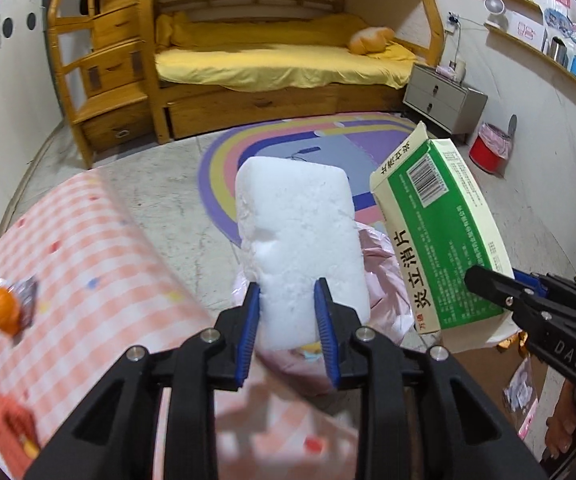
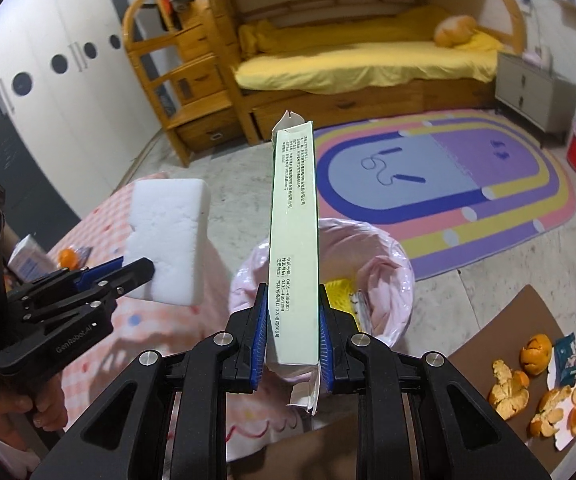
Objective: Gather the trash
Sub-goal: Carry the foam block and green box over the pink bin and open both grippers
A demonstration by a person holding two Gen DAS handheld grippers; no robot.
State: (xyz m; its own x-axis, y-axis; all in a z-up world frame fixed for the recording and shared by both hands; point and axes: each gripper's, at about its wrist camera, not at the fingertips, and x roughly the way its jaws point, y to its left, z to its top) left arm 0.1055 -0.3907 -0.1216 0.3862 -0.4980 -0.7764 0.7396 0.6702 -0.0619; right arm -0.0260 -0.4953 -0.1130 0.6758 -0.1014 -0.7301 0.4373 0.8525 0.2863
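Note:
My left gripper is shut on a white foam block, held upright above the pink-lined trash bin. The block also shows in the right wrist view, left of the bin. My right gripper is shut on a green and cream medicine box, held upright over the bin. The box shows in the left wrist view on the right, with the right gripper behind it.
A pink checked tablecloth carries an orange peel and wrapper. Orange peels and a wrapper lie on a brown table on the right. A rainbow rug, bunk bed, grey nightstand and red bin stand beyond.

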